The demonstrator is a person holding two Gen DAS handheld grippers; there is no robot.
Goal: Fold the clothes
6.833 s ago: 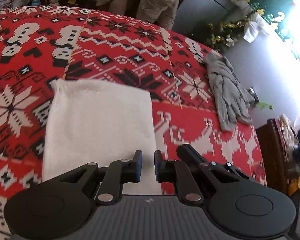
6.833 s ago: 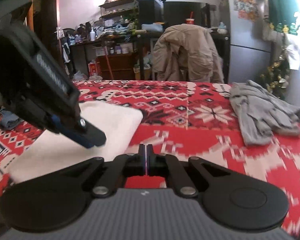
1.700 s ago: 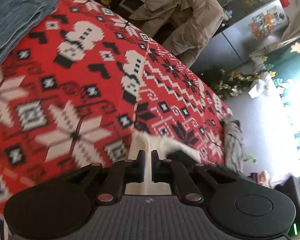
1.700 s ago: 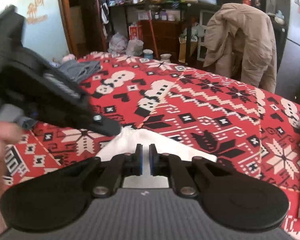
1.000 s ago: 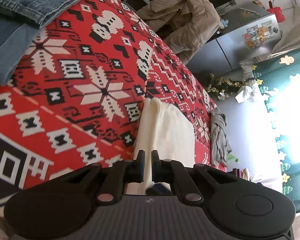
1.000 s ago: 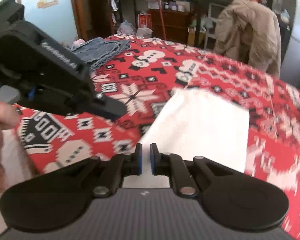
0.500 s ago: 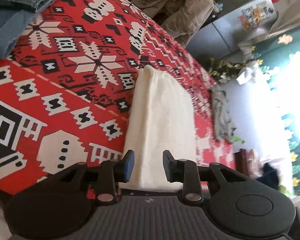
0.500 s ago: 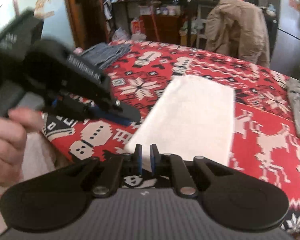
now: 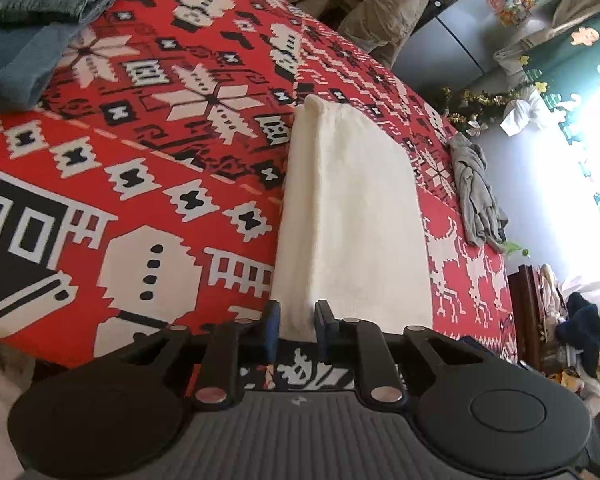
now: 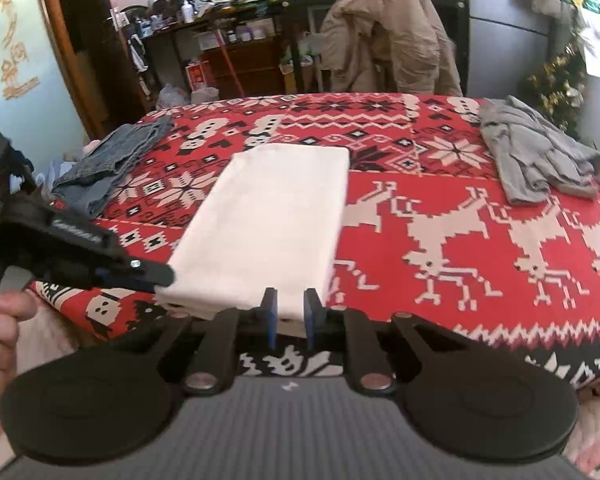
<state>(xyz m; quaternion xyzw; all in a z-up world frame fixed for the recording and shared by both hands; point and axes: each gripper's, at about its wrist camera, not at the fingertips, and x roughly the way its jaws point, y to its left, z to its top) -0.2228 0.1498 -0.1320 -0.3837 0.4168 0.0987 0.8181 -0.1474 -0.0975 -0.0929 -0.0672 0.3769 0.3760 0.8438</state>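
A white cloth (image 9: 348, 216), folded into a long rectangle, lies flat on the red patterned tablecloth (image 9: 140, 160), its short end at the near table edge. My left gripper (image 9: 298, 320) is open at that end, near the cloth's left corner. In the right wrist view the same white cloth (image 10: 268, 220) runs away from me. My right gripper (image 10: 290, 308) is open at its near right corner. The left gripper (image 10: 132, 270) shows there at the cloth's near left corner, held by a hand (image 10: 0, 320).
A crumpled grey garment (image 10: 536, 156) lies at the far right of the table; it is also in the left wrist view (image 9: 476, 196). Folded jeans (image 10: 112, 160) sit at the far left. A beige jacket (image 10: 388, 40) hangs on a chair behind the table.
Both grippers drew the white cloth back toward the near table edge. The left one opened half a second ago; the right one has now opened too.
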